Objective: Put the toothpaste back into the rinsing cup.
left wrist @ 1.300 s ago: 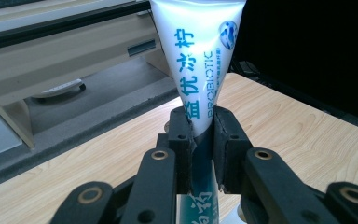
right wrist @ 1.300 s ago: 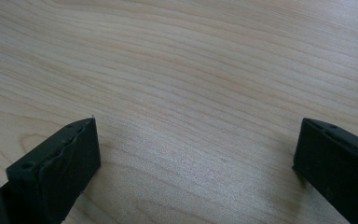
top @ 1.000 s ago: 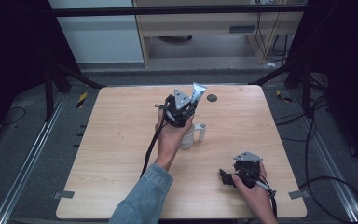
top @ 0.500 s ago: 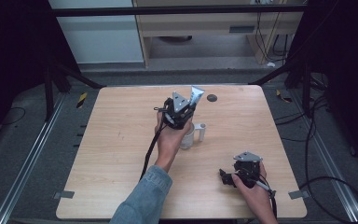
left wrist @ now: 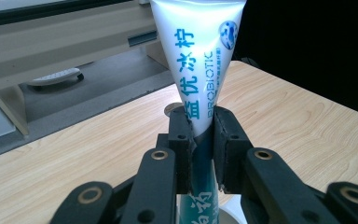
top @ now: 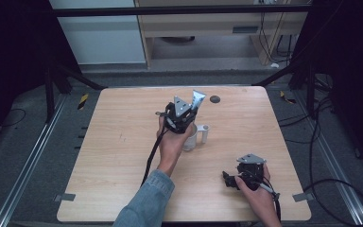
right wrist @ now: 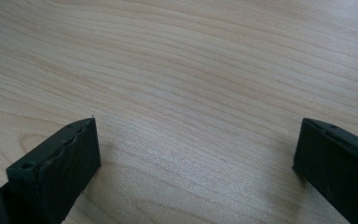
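The high view is dimly lit; its left and right edges and upper corners are lost in near black, while the table (top: 123, 142) at centre is evenly lit from above. Detail there is rendered soft and slightly grainy. In the left gripper view, glare is seen on the white tube (left wrist: 198, 56) at upper centre, and the upper right is black. In the right gripper view, the wood grain is sharp and soft shadows are cast beside the jaws.

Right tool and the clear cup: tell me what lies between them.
Bare light wooden tabletop in the high view, between the right tool and the clear handled cup.
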Motion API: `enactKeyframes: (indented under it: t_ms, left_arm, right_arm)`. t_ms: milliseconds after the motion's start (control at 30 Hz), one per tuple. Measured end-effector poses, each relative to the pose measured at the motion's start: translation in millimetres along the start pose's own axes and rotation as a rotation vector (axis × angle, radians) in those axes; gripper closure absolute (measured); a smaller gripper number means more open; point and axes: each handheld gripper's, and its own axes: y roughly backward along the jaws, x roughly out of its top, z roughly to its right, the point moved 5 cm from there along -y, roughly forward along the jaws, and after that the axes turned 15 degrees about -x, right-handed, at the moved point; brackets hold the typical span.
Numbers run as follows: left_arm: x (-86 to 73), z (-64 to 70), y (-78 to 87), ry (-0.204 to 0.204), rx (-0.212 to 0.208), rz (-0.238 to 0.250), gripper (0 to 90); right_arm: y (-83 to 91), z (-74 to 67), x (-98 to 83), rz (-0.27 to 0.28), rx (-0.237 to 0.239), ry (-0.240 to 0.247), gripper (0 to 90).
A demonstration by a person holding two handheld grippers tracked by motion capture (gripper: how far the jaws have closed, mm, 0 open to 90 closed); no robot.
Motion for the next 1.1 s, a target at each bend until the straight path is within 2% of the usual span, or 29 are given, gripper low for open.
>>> enactKeyframes:
  t_ms: [1100]
  left_arm:
    - [-20.9, -2.8, -4.1, 0.021, -0.004, -0.017, 78.4]
  right_arm:
    - [-0.1, 0.0, -0.1, -0.001, -0.002, 0.000, 0.5]
